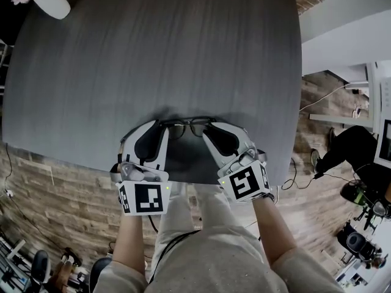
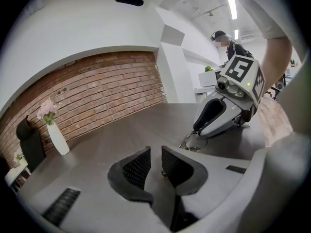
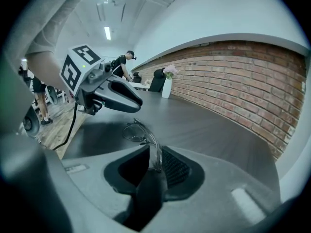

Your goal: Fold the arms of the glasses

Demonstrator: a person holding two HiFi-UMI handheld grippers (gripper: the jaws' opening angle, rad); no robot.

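Observation:
Dark-rimmed glasses (image 1: 186,126) lie near the front edge of the dark grey table (image 1: 153,54), between my two grippers. My right gripper (image 1: 211,130) has one glasses arm (image 3: 155,148) running between its jaws. The arm lies close to the right pad with a gap on the other side, so the pads do not press on it. The lenses (image 3: 132,132) rest on the table just beyond. My left gripper (image 1: 160,126) stands open at the other end of the frame. Its jaws (image 2: 155,155) show a gap, and the glasses (image 2: 194,141) lie off to its right.
A white vase with pink flowers (image 1: 52,2) stands at the table's far left corner. The table's front edge (image 1: 183,182) runs just under both grippers. A brick wall (image 2: 107,86) and a black chair (image 2: 29,144) lie beyond the table. A person (image 3: 121,64) stands far off.

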